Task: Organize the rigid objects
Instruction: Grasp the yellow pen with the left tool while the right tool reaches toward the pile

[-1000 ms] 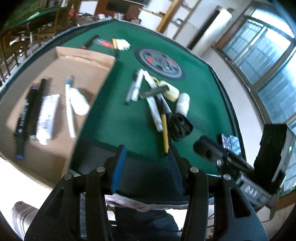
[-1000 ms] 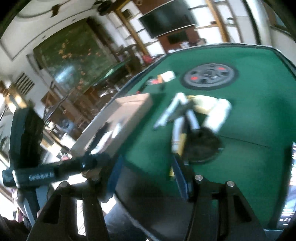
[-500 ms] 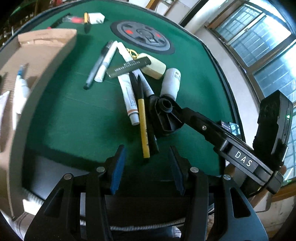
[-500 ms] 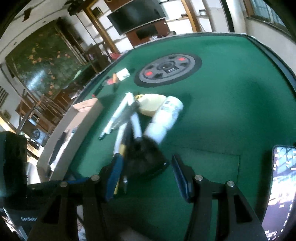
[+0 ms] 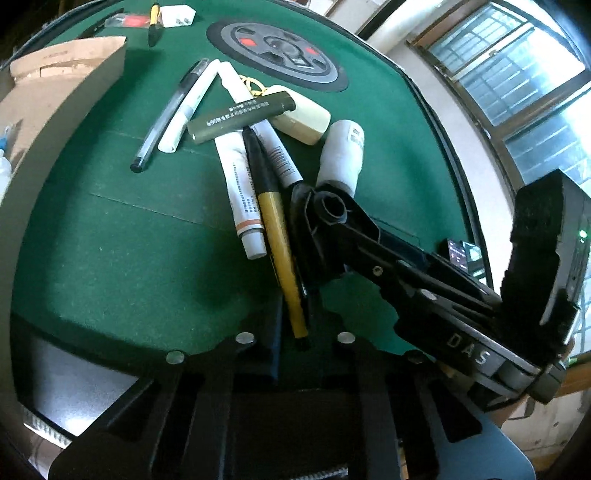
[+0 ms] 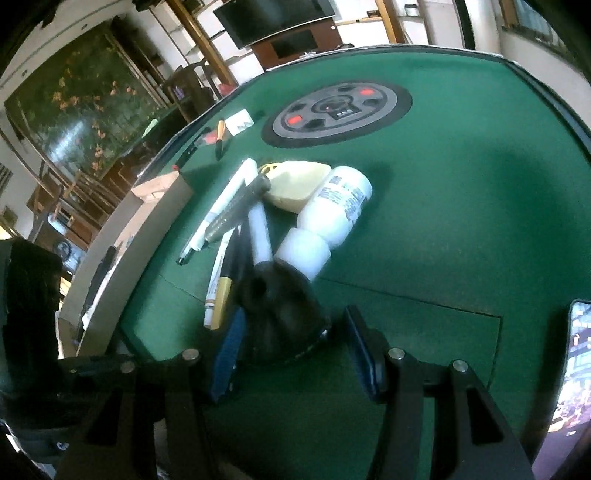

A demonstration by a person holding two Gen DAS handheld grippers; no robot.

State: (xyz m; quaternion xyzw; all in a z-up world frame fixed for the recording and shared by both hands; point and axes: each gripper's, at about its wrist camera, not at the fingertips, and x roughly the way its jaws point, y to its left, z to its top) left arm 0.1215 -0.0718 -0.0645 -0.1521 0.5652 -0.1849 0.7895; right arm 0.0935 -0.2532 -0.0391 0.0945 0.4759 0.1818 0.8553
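Observation:
A heap of pens, tubes and small items lies on the green felt table [image 5: 110, 229]. A yellow pen [image 5: 282, 251] points at my left gripper [image 5: 297, 341], which is open with the pen's near tip between its fingers. A black ribbed round part [image 6: 280, 306] sits between the fingers of my open right gripper [image 6: 291, 350]; it also shows in the left wrist view [image 5: 325, 221]. A white bottle [image 6: 332, 218], a cream case [image 5: 303, 118], an olive bar [image 5: 240, 116] and white tubes [image 5: 240, 184] lie beyond.
A cardboard box [image 5: 48, 92] with sorted items stands at the left. A round grey control panel [image 5: 277, 55] is set in the table's middle. A phone [image 6: 572, 373] lies at the right edge. Small items [image 5: 162, 16] lie at the far edge.
Both grippers have moved in on the heap. The left swung right from the box to the yellow pen's tip. The right came around the black round part.

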